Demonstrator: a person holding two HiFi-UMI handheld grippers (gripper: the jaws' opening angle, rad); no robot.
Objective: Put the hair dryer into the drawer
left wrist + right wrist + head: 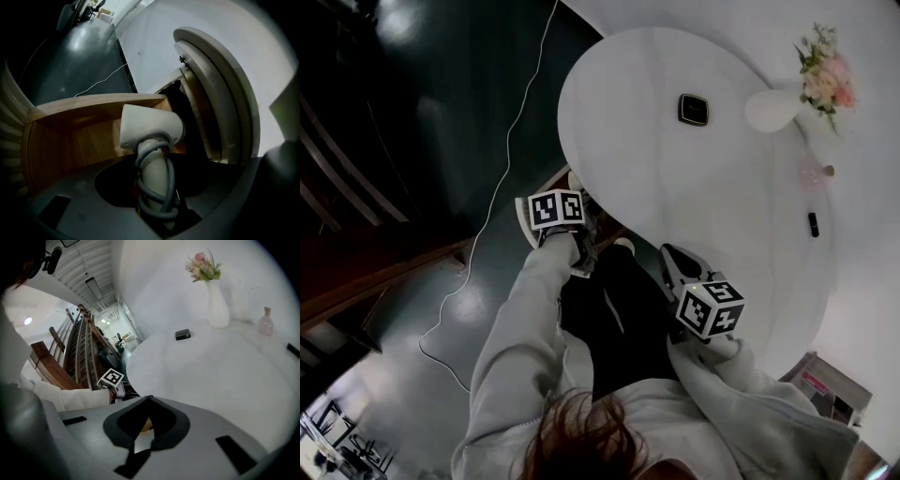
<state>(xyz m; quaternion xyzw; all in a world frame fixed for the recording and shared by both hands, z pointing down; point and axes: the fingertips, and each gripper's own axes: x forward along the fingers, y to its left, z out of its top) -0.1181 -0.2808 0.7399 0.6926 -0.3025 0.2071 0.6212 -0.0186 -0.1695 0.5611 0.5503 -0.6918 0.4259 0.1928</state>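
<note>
The left gripper (157,208) is clamped on the handle of the hair dryer (149,125), whose grey cord (165,187) is wound round that handle. The dryer's head is poised over the open wooden drawer (70,140), not yet resting inside it. The right gripper (149,399) has its 2 jaws together on nothing and points away from the drawer, across the white table (211,376) above it. The step in hand looks like the lowering-in: the next move calls for bringing the dryer down onto the drawer's floor, clear of the drawer's walls, before the jaws let go.
</note>
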